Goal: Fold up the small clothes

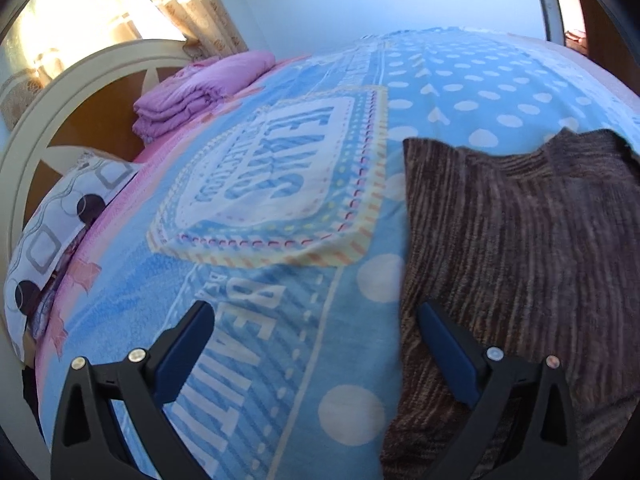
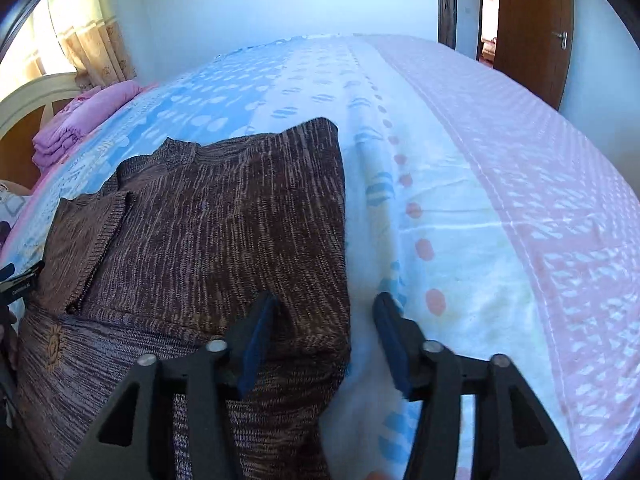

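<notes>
A brown knitted sweater [image 1: 520,240] lies partly folded on the bed; it also shows in the right wrist view [image 2: 208,216], with its collar at the far left. My left gripper [image 1: 316,312] is open and empty, straddling the sweater's left edge. Its right finger [image 1: 448,348] is over the knit. My right gripper [image 2: 326,300] is open around the sweater's near right corner [image 2: 320,344]. The left finger [image 2: 256,340] rests on the knit, the right one over the sheet. The left gripper's tip [image 2: 20,278] shows at the far left edge.
The bed has a blue dotted blanket [image 1: 280,184] and a pink-striped sheet [image 2: 520,200]. A folded purple quilt [image 1: 200,92] and a patterned pillow [image 1: 60,232] lie by the cream headboard [image 1: 60,92]. A wooden door [image 2: 532,28] stands beyond the bed.
</notes>
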